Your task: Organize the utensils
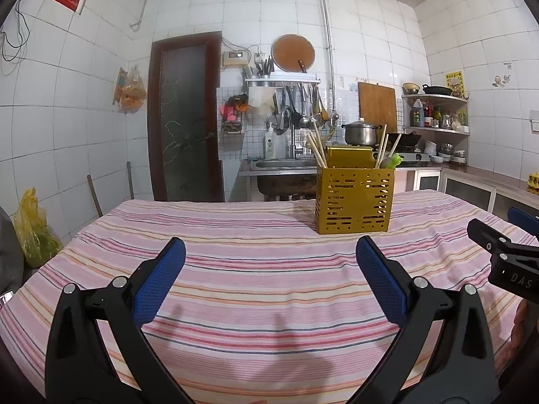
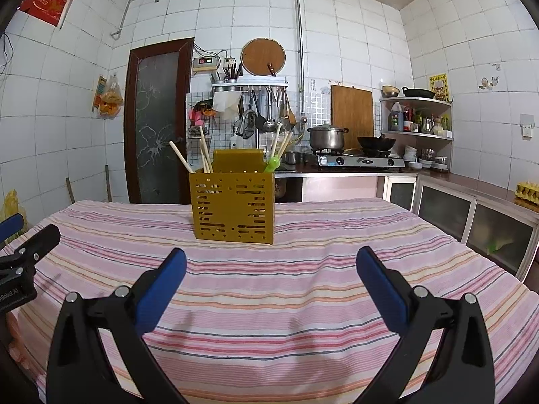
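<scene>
A gold perforated utensil holder point(image 1: 354, 198) stands upright on the striped tablecloth; it also shows in the right wrist view point(image 2: 232, 207). Several wooden chopsticks point(image 1: 316, 148) and a green utensil point(image 1: 393, 161) stick out of it, and they show in the right wrist view as chopsticks point(image 2: 203, 155) and a green utensil point(image 2: 272, 164). My left gripper point(image 1: 269, 252) is open and empty, low over the cloth, short of the holder. My right gripper point(image 2: 271, 262) is open and empty, just in front of the holder. Each gripper shows at the other view's edge.
The table with the pink striped cloth point(image 1: 256, 289) fills the foreground. Behind it are a sink point(image 1: 279, 165), a stove with a pot point(image 2: 326, 136) and wok, a corner shelf point(image 2: 417, 118) and a dark door point(image 2: 155, 124). A yellow bag point(image 1: 32, 232) sits left of the table.
</scene>
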`<state>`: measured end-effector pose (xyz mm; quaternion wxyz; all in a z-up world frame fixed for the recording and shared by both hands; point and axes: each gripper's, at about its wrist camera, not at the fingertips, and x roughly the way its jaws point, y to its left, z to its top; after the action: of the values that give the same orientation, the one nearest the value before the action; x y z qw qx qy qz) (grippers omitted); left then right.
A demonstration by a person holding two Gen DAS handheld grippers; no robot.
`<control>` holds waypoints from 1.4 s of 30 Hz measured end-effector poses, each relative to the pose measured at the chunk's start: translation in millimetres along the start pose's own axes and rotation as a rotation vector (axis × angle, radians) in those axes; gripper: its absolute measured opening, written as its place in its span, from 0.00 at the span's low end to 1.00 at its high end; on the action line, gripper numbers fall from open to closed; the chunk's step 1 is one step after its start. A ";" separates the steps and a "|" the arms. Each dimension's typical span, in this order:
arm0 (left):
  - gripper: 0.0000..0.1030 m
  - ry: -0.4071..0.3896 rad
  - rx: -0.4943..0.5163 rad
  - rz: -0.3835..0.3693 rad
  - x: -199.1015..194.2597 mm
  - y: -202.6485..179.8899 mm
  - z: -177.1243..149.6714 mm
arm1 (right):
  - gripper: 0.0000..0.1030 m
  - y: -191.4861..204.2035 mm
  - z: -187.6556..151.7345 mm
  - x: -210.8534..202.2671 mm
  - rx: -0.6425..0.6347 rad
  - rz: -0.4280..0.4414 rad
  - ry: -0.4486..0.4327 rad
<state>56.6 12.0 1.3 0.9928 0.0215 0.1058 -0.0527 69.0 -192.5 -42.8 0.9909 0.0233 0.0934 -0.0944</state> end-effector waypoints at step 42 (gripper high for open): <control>0.95 -0.026 -0.012 0.001 -6.7 -3.0 -0.9 | 0.96 -2.7 -0.1 -2.7 -0.007 -0.011 -0.009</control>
<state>49.6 9.8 1.8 0.9942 0.0147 0.0931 -0.0520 65.9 -194.7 -42.5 0.9908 0.0189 0.0896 -0.0996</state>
